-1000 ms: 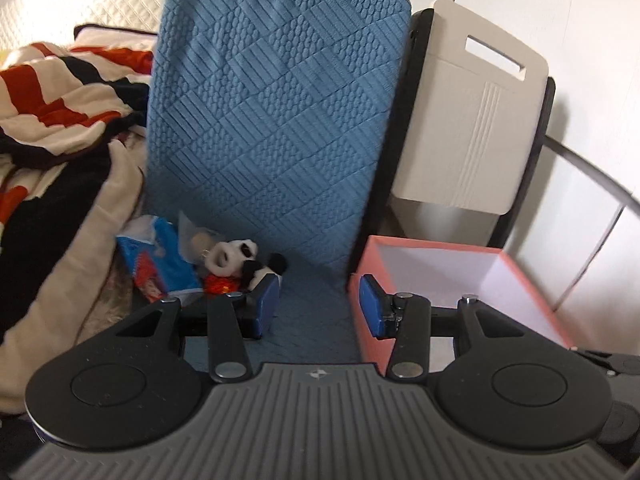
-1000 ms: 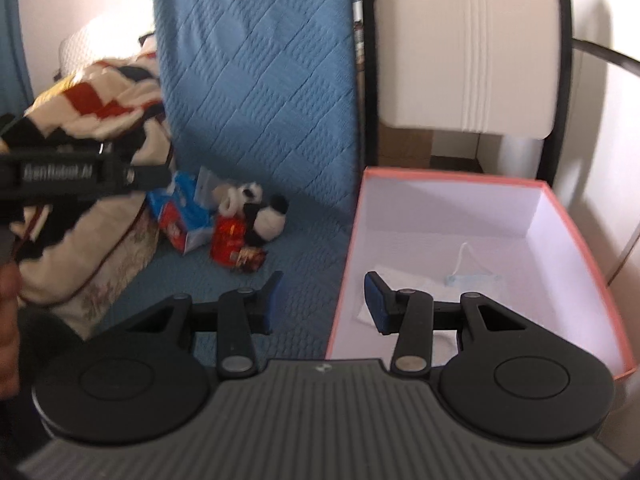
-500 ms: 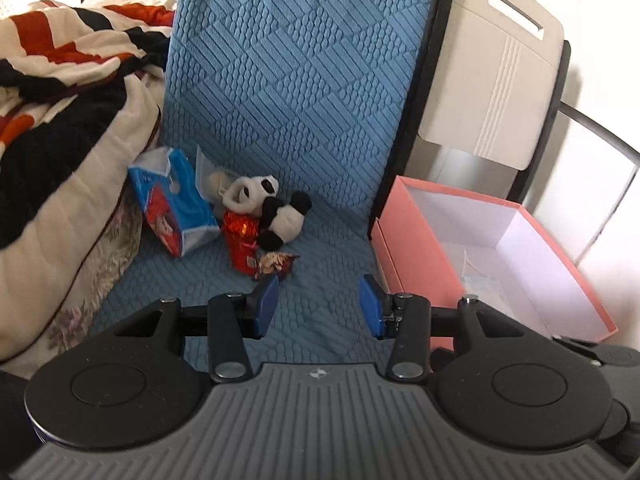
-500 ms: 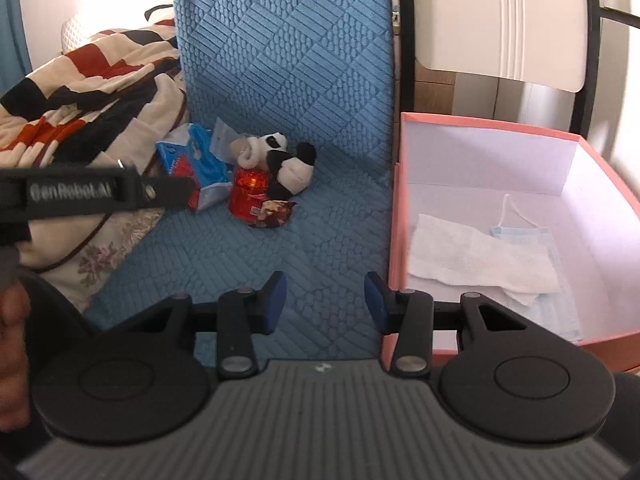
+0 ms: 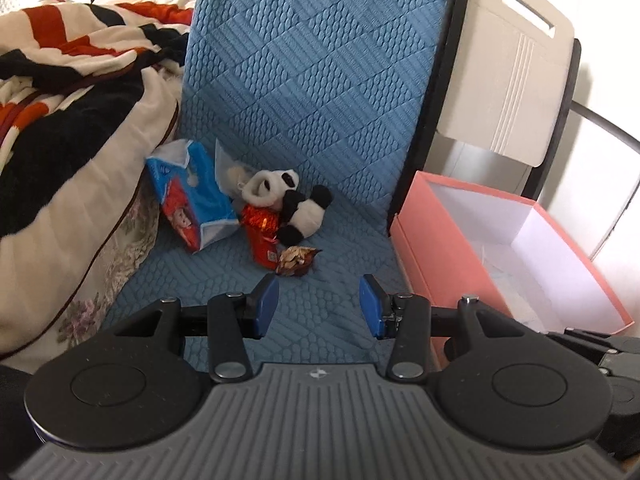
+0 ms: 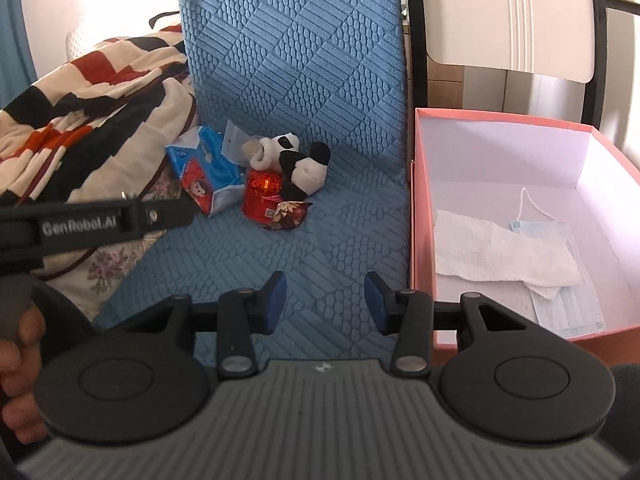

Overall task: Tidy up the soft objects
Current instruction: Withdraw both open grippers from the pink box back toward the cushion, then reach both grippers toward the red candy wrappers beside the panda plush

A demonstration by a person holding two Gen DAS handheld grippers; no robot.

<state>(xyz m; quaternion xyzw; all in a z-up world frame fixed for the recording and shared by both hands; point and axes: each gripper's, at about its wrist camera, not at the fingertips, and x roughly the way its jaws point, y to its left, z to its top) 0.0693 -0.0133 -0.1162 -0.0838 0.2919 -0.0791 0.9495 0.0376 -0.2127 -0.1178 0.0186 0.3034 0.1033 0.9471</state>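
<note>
A panda plush (image 5: 298,210) (image 6: 302,170) lies on the blue quilted seat (image 5: 328,256) (image 6: 320,248) beside a blue tissue pack (image 5: 192,196) (image 6: 206,172), a red packet (image 5: 262,236) (image 6: 262,196) and a brown wrapper (image 5: 296,262) (image 6: 288,214). A pink box (image 5: 436,256) (image 6: 420,208) stands to the right; it holds a white tissue (image 6: 500,252) and a face mask (image 6: 568,300). My left gripper (image 5: 319,306) is open and empty, just short of the wrapper. My right gripper (image 6: 325,300) is open and empty over the seat, left of the box.
A striped blanket (image 5: 72,120) (image 6: 92,112) is heaped at the left. The blue seat back (image 5: 312,60) rises behind the pile. A white chair back (image 5: 504,80) (image 6: 508,16) stands behind the box. The left gripper's body (image 6: 96,220) shows in the right wrist view.
Both grippers have pulled back and up from the seat back and box, so the pile and box interior show more fully. Both stay open and empty.
</note>
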